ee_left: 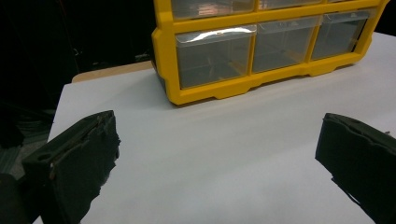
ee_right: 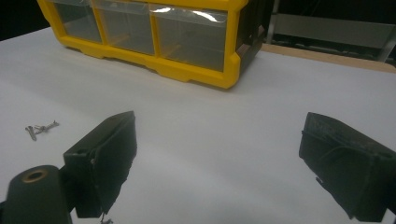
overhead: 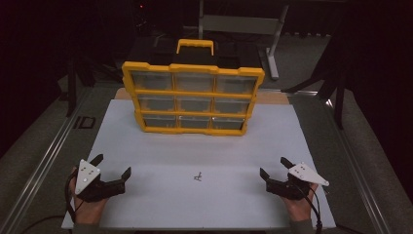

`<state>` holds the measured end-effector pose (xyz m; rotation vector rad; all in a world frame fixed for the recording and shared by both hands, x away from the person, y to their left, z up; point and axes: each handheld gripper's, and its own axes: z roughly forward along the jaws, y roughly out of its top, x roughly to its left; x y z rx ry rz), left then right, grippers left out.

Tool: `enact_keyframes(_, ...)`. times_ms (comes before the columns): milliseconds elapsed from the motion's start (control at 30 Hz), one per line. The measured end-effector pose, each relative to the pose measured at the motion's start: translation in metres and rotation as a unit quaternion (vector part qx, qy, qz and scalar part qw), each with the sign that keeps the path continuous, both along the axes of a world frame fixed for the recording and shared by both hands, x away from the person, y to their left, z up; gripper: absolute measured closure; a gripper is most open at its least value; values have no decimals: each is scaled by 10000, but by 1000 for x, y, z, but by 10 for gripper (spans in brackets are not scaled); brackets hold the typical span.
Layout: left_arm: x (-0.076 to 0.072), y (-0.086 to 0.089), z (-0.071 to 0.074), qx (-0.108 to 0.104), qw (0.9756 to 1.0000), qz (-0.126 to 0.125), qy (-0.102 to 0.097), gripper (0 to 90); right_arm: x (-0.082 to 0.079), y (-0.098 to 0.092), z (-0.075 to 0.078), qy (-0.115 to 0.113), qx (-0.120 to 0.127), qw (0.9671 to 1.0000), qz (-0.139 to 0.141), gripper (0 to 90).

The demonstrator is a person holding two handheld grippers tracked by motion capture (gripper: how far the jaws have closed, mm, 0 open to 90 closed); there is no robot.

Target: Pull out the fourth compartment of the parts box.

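Note:
A yellow organizer box [overhead: 192, 97] with clear drawers in three rows and a yellow handle stands upright at the back of the white tabletop [overhead: 160, 204]. A few small metal screws [overhead: 197, 177] lie in the middle of the near half, between the two hands. My left gripper [overhead: 113, 165] rests near the front left corner, open with nothing between its jaws. My right gripper [overhead: 273, 166] rests at the front right, open and holding nothing. The left gripper view has the organizer [ee_left: 257, 46] ahead of the left gripper [ee_left: 218, 121]. In the right gripper view the screws [ee_right: 41, 129] lie left of the right gripper [ee_right: 219, 119].
The white tabletop lies on a wooden table whose edge [ee_right: 327, 57] shows behind it. Metal rails [overhead: 44, 161] run along both sides. A grey desk frame [overhead: 272, 39] stands in the dark behind the organizer.

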<state>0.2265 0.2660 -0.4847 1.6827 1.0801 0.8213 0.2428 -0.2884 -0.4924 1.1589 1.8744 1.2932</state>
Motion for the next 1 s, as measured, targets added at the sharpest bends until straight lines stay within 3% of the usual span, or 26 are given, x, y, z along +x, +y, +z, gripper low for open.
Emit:
enact_keyframes(267,-2,-3,1,59,10000,-3,-8,2,1,1,0,-23,-19,10000,0,114)
enact_keyframes(433,1,-1,7,-181,9998,52,21,2,2,2,-1,-1,2,10000,2,114)
enact_keyframes(700,3,-2,17,-22,10000,23,-3,2,1,2,-1,-18,19,10000,-8,113)
enact_keyframes(1000,11,3,31,-51,9999,-21,-88,2,1,1,0,-27,42,10000,-3,114)
